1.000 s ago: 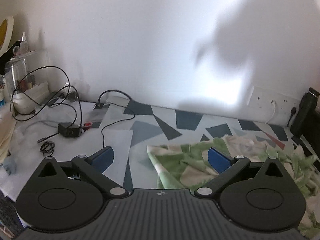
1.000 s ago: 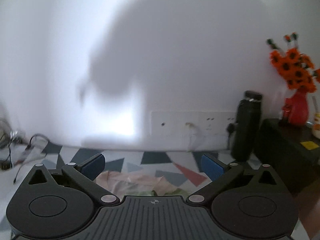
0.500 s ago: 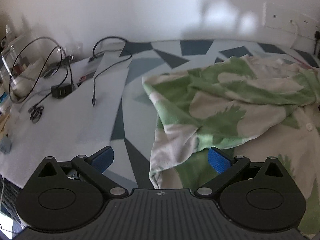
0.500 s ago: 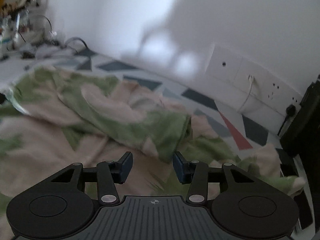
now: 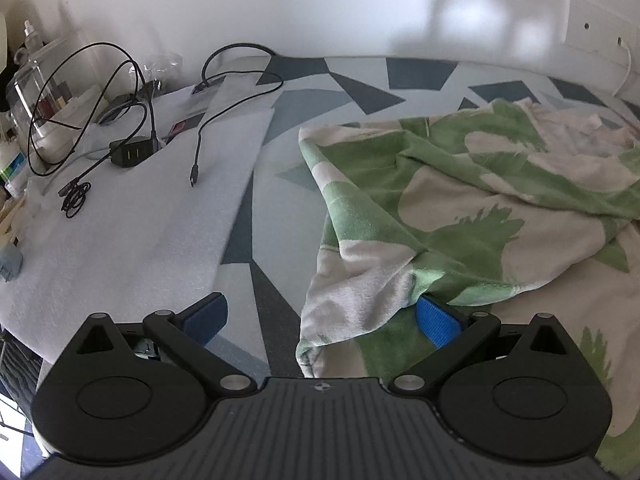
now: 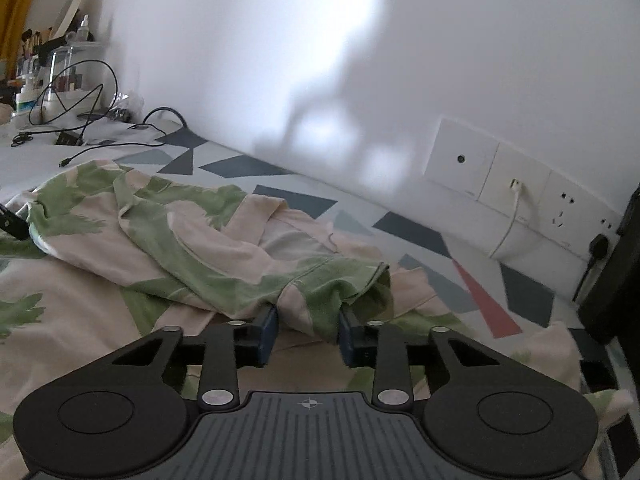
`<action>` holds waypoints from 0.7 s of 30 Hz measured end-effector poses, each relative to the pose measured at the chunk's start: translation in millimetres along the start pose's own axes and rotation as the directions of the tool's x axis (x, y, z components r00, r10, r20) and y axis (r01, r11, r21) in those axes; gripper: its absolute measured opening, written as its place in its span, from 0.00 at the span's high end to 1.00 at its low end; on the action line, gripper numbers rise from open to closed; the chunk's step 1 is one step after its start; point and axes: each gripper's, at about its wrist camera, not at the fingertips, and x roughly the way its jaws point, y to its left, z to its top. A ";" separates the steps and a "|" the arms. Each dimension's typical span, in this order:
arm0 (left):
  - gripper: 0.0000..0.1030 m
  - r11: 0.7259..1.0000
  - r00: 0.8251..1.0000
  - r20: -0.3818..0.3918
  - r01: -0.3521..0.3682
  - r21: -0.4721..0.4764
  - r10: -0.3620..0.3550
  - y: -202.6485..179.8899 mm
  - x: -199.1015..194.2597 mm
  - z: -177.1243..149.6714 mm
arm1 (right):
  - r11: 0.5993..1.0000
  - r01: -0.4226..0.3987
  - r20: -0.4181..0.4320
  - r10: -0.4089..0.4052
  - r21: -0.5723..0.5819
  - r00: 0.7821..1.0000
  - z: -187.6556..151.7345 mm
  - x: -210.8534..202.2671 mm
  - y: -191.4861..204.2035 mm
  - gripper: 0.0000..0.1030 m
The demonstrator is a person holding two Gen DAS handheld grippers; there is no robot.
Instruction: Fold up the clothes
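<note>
Shirt – green-and-cream, crumpled on the patterned desk, bunched toward the wall. Left hand-held gripper is spread wide at the shirt's near corner; right pad sits under a fold, left pad over bare desk. Right hand-held gripper is partly closed w/ a sleeve end between its pads – not clamped. Cables lie well apart, far left.

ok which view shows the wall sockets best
The right wrist view: the wall sockets show as a full row of plates, with a white cable plugged in. The left wrist view catches only one plate at its top right edge.
</note>
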 end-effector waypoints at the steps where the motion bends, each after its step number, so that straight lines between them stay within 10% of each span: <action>1: 0.01 1.000 1.000 0.001 0.004 0.010 -0.004 0.0 0.1 -0.1 | 1.000 -0.005 -0.001 0.005 0.016 1.000 1.9 1.9 -1.4 0.86; 21: 0.01 0.894 0.949 0.036 0.281 0.348 -0.312 14.3 -12.9 -6.3 | 0.836 -0.158 0.073 0.140 0.525 0.987 130.8 -72.3 -52.2 0.91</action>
